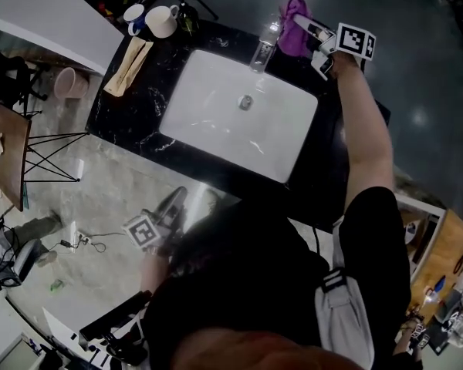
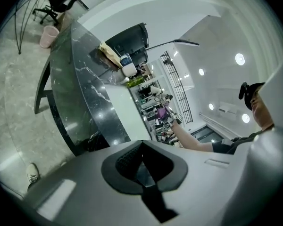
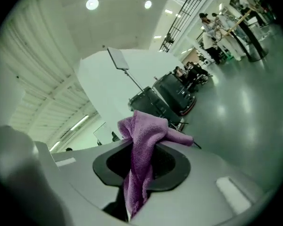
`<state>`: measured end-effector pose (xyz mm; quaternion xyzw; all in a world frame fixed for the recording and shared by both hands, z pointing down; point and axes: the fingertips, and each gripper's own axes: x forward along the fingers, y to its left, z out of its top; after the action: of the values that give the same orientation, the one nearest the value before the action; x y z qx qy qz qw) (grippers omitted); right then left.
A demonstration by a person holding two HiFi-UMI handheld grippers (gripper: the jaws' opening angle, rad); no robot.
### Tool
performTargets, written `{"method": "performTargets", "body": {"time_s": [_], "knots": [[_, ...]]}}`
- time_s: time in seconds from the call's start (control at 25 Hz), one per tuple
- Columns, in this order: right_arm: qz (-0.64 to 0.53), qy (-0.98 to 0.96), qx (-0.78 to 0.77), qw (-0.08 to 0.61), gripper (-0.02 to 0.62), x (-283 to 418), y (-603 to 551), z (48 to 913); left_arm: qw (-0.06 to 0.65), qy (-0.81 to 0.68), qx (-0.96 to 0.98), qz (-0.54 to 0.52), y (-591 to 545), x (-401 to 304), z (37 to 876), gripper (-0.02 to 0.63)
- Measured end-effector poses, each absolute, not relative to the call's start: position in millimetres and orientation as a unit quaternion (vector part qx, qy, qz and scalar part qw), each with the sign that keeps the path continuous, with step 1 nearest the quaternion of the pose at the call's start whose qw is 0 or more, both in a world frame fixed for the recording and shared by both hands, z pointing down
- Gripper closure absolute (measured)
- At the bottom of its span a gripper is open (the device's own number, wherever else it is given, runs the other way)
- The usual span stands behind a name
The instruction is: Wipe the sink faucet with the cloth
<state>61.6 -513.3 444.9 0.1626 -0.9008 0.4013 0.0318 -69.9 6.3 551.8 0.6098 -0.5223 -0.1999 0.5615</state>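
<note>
No readable text, labels, brands or numbers anywhere in these views.

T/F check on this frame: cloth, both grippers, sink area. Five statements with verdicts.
1. The right gripper is shut on the purple cloth. True.
2. The left gripper holds a sponge. False: its fingers are together with nothing between them.
3. The cloth lies in the sink. False: it hangs from the right gripper, beside the faucet.
4. Two mugs stand on the counter. True.
5. The left gripper is over the basin. False: it is off the counter, by the person's side.
</note>
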Motion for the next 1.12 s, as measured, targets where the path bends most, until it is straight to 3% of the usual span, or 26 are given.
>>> {"method": "performTargets", "body": {"time_s": [0.16, 0.4, 0.56, 0.76, 0.92, 1.12], "knots": [[0.372, -0.919, 0.096, 0.091, 0.502, 46, -525, 433, 0.572, -0.531, 0.592, -0.202, 10, -65, 556, 0.604], [0.454, -0.873, 0.036, 0.171, 0.5, 28, -536, 505, 0.578, -0.552, 0.566, -0.2, 17, -57, 565, 0.605], [0.479, -0.832, 0.045, 0.275, 0.502, 23, -527, 571, 0.582, -0.574, 0.544, -0.187, 23, -59, 570, 0.604], [0.407, -0.816, 0.031, 0.409, 0.503, 21, -521, 620, 0.587, -0.581, 0.535, -0.177, 20, -55, 574, 0.604], [0.402, -0.83, 0.026, 0.385, 0.503, 19, -521, 613, 0.582, -0.582, 0.544, -0.164, 16, -58, 571, 0.604], [0.426, -0.867, 0.051, 0.251, 0.503, 30, -524, 561, 0.566, -0.567, 0.576, -0.163, -1, -70, 559, 0.604]]}}
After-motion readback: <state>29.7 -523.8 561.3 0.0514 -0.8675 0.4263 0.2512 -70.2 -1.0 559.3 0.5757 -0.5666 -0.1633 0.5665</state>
